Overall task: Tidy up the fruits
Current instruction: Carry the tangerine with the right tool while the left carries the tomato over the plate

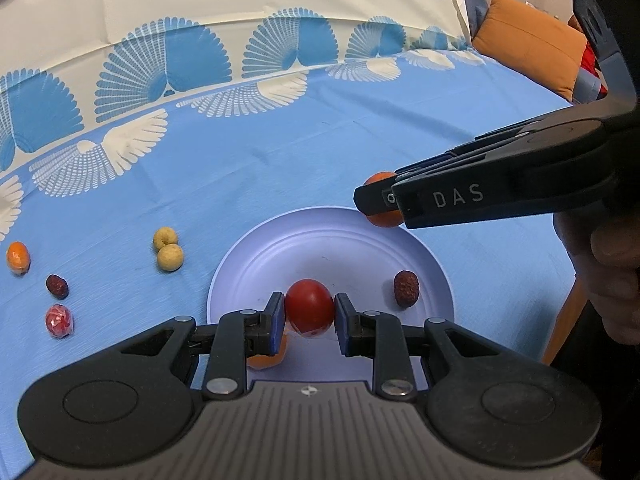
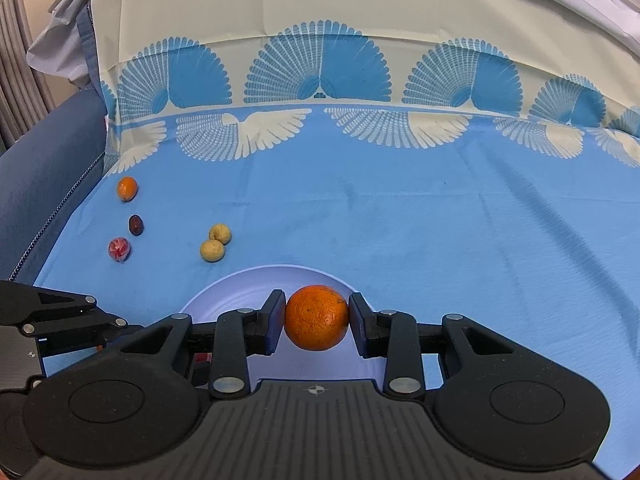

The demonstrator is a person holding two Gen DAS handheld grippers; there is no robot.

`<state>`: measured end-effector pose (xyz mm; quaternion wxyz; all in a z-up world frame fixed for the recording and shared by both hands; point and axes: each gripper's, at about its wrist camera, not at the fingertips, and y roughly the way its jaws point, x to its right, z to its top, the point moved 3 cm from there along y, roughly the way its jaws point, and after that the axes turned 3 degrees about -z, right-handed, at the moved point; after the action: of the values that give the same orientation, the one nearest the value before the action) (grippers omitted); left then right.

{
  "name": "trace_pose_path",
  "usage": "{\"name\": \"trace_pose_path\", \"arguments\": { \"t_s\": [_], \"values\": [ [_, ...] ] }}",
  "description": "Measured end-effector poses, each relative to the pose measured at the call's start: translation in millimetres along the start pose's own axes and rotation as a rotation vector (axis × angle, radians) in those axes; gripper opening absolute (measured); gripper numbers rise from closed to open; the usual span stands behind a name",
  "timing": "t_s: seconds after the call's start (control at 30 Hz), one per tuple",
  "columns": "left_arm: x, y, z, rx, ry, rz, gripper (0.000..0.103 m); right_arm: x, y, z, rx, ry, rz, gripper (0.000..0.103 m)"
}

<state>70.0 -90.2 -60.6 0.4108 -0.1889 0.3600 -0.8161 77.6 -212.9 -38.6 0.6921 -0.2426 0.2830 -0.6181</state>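
My left gripper (image 1: pixel 309 314) is shut on a red round fruit (image 1: pixel 309 305) just above a pale plate (image 1: pixel 352 236). On the plate lie a dark red date (image 1: pixel 406 288) and an orange fruit (image 1: pixel 266 358), partly hidden under my left fingers. My right gripper (image 2: pixel 316 318) is shut on an orange (image 2: pixel 317 317) and holds it over the plate's far rim (image 2: pixel 256 274). It shows from the side in the left wrist view (image 1: pixel 374 200), with the orange (image 1: pixel 384 218) in it.
On the blue cloth left of the plate lie two yellow fruits (image 1: pixel 168 250), a small orange (image 1: pixel 18 257), a dark date (image 1: pixel 57 285) and a red wrapped fruit (image 1: pixel 59 321). An orange cushion (image 1: pixel 528 44) lies at the far right. A blue sofa edge (image 2: pixel 44 168) borders the left.
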Motion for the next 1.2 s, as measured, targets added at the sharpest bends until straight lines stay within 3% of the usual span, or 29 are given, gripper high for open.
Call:
{"name": "trace_pose_path", "arguments": {
  "t_s": [1.2],
  "values": [
    [1.2, -1.3, 0.6, 0.006, 0.007, 0.002, 0.029, -3.6, 3.3, -0.7, -0.009, -0.021, -0.010, 0.037]
  ]
}}
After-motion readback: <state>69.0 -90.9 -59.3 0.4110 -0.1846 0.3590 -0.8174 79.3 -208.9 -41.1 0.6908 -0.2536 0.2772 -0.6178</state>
